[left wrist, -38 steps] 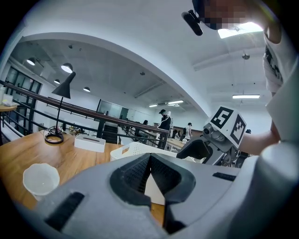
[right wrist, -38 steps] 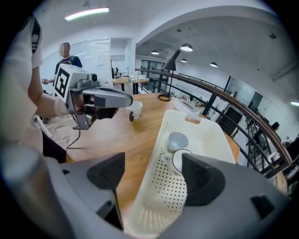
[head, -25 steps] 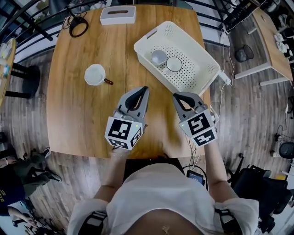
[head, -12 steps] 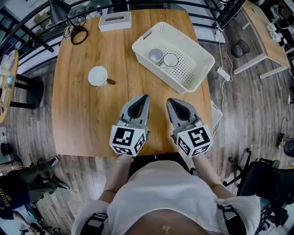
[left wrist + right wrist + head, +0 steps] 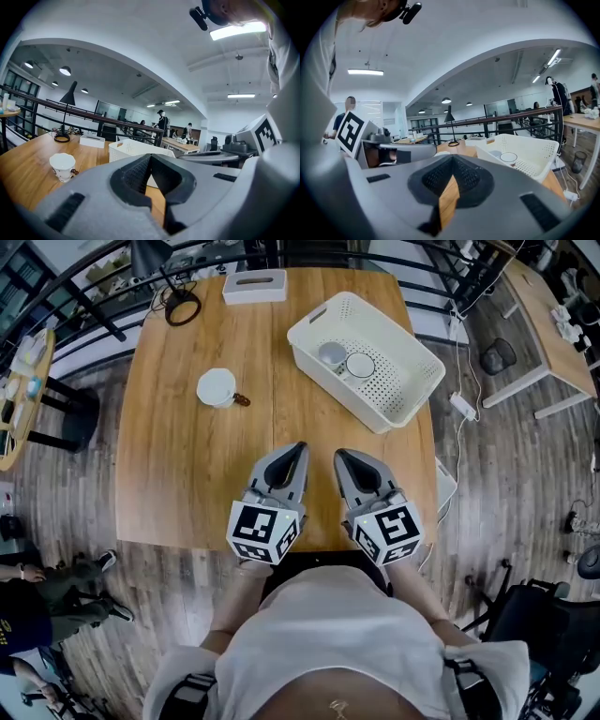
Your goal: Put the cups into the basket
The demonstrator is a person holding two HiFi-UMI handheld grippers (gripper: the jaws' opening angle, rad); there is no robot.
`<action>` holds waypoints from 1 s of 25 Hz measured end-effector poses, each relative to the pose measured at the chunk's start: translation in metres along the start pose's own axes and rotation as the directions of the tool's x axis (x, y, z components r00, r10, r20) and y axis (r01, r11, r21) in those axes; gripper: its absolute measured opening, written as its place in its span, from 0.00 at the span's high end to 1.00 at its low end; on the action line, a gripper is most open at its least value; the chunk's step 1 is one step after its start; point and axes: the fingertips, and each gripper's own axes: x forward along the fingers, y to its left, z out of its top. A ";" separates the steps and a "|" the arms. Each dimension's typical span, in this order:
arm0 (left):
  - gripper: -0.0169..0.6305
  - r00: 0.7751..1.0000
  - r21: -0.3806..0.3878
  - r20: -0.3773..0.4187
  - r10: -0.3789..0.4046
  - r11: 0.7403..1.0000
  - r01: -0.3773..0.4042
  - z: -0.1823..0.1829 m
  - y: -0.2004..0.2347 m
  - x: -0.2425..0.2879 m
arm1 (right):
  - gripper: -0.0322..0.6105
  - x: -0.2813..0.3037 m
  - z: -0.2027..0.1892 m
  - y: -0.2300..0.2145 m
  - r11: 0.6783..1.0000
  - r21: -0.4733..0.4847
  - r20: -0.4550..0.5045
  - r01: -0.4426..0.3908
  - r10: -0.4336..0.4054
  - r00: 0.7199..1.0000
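A white perforated basket [image 5: 412,399] sits at the table's far right with two cups inside, a grey-white one [image 5: 331,354] and a white one [image 5: 360,365]. A third white cup [image 5: 217,387] with a brown handle stands alone on the wood to the left. My left gripper [image 5: 298,447] and right gripper [image 5: 339,456] hover side by side over the near half of the table, both shut and empty. The left gripper view has the lone cup [image 5: 62,165] left of the jaws and the basket [image 5: 126,150] behind them. The right gripper view shows the basket [image 5: 534,152] at right.
A white tissue box [image 5: 255,286] and a black lamp base with coiled cable [image 5: 181,306] stand at the table's far edge. A power strip [image 5: 462,406] hangs off the right side. More desks, railings and people fill the background.
Both grippers have drawn back toward the near table edge. The right one moved away from the basket's near corner and rolled. Both stayed shut and empty.
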 end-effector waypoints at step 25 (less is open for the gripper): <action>0.96 0.977 -0.073 0.021 0.212 0.975 -0.210 -0.010 0.035 -0.038 | 0.93 0.032 0.021 0.044 0.946 -0.187 0.046 -0.264 0.277 0.960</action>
